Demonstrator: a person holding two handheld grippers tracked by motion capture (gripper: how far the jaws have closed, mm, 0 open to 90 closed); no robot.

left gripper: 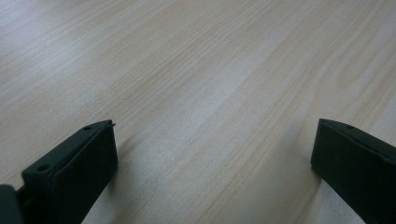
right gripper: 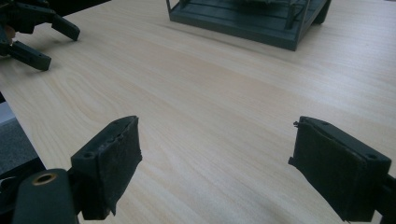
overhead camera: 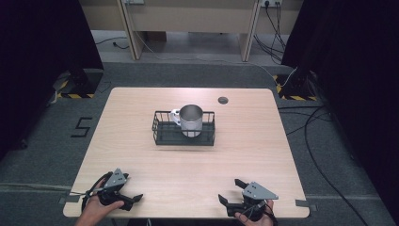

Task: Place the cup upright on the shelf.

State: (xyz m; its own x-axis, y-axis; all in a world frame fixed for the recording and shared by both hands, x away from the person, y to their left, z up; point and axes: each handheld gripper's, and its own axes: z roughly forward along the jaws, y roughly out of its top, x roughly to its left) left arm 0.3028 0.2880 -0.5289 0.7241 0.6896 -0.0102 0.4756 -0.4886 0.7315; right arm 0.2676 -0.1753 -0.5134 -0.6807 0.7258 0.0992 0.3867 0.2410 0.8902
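Table (overhead camera: 188,165) | left gripper (overhead camera: 132,199) agape (empty) | right gripper (overhead camera: 230,192) agape

- A black 5 (overhead camera: 83,127) is marked on the grey floor (overhead camera: 42,155), left of the table (overhead camera: 141,165).
- No other text, label or brand can be read.

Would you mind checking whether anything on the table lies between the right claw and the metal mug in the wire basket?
Only bare table lies between the right claw and the wire basket. The basket's near wall stands in front of the metal mug.
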